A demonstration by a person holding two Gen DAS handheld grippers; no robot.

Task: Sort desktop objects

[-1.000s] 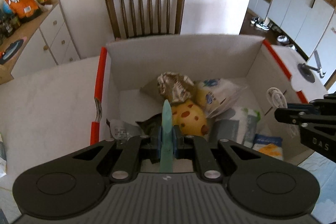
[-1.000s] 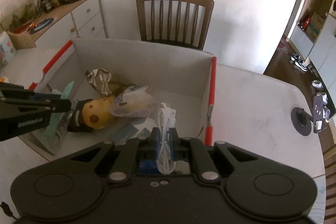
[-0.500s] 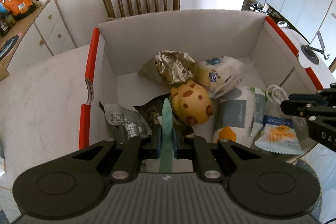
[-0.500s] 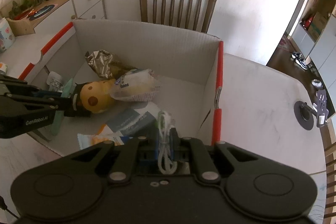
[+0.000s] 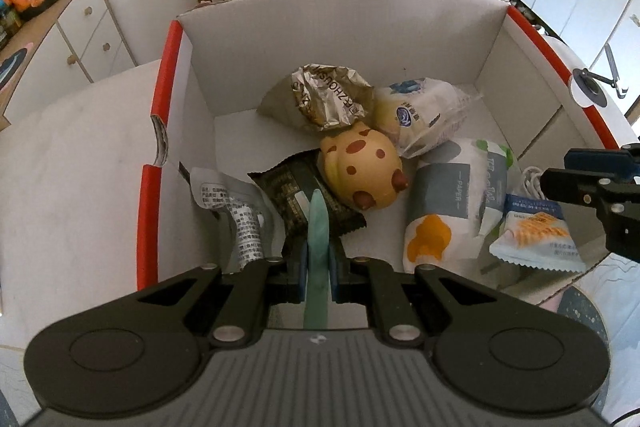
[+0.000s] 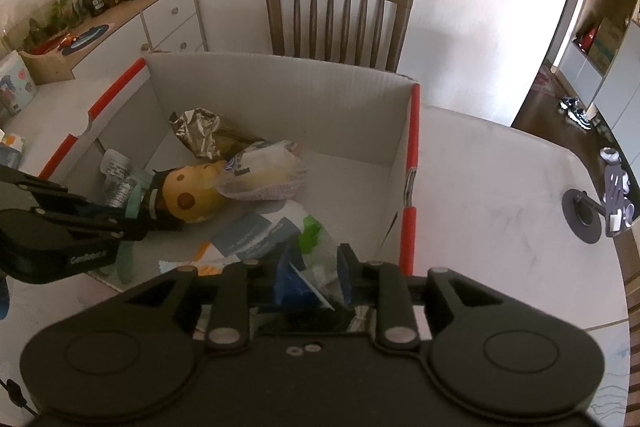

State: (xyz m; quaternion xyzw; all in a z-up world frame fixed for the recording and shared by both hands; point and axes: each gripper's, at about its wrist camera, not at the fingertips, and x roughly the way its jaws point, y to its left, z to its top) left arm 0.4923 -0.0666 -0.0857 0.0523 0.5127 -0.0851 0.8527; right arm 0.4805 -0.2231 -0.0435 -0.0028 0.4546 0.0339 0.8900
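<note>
My left gripper is shut on a flat pale green strip and holds it over the near left part of the white box with red edges. The right gripper hangs over the box's near right corner. Its jaws are opening and nothing is between the blue pads. A coiled white cable lies in the box beside the tissue pack, just under the right gripper. From the right wrist view the left gripper shows with the green strip.
Inside the box lie a yellow spotted toy, a foil bag, a bread pack, a biscuit packet and a dark snack packet. A wooden chair stands behind the box. A phone stand sits at the table's right.
The right gripper's jaws have parted and the white cable has dropped from them into the box. The left gripper has tipped further down over the box, still gripping the green strip.
</note>
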